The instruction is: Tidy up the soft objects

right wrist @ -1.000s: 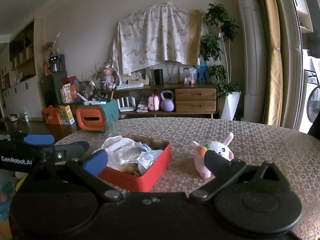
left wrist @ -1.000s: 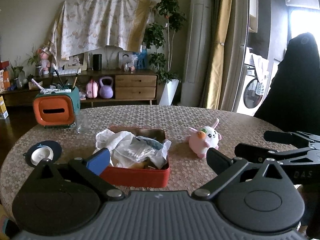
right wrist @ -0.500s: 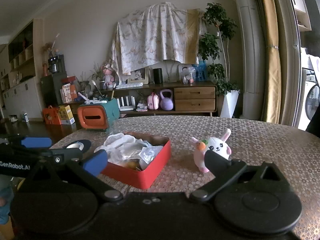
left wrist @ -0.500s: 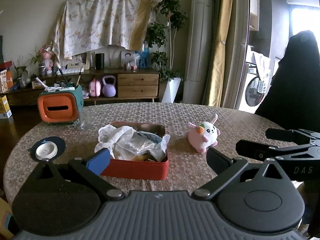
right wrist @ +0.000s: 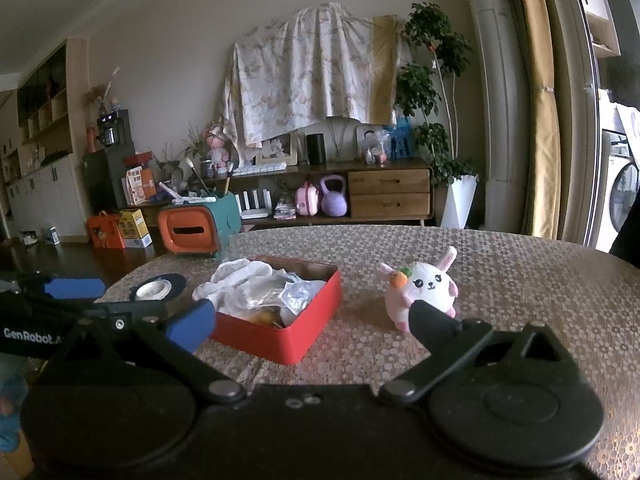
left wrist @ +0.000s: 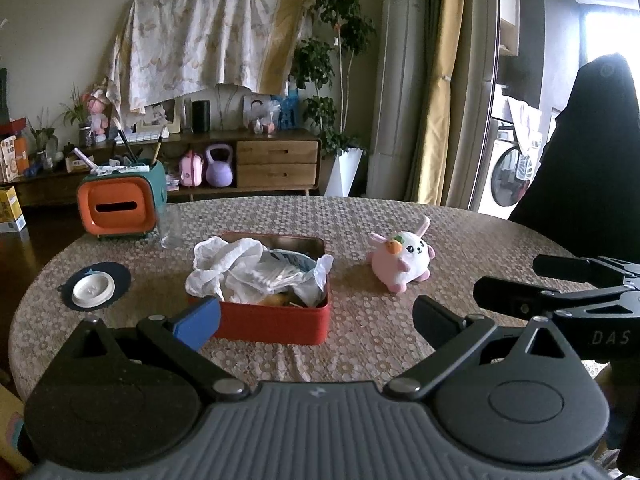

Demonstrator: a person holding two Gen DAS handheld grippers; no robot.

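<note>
Living room, dim daylight from the window side. Round table (left wrist: 460,232) under a patterned cloth fills the foreground; behind it a low wooden sideboard (left wrist: 276,162) with 2 drawers, a floral sheet (right wrist: 316,72) draped on the wall above, a potted plant (right wrist: 436,92) at its right end.

On the table:
- Red box (left wrist: 276,322), open, near centre. Crumpled white plastic bags (left wrist: 236,266) spill over its left rim; other contents too jumbled to tell.
- Plush bunny (left wrist: 402,262), pink and white with a small orange carrot on its head, upright on the cloth to the right of the box, apart from it, facing the cameras.
- Orange and teal tissue holder (left wrist: 118,206) at the far left edge, brushes standing in its top; a clear glass (left wrist: 171,226) just beside it.
- Dark coaster with a white lid (left wrist: 93,290) on it, left of the box.

Left gripper (left wrist: 316,316): held low at the near edge, fingers spread wide, nothing between them, the box in line with the gap. One fingertip is blue (left wrist: 198,322).

Right gripper (right wrist: 312,326): also low at the near edge, fingers spread wide and empty. In the right wrist view its black fingertip (right wrist: 430,322) overlaps the bunny's lower front; contact cannot be told.

Each gripper shows at the edge of the other's view, side by side.
</note>
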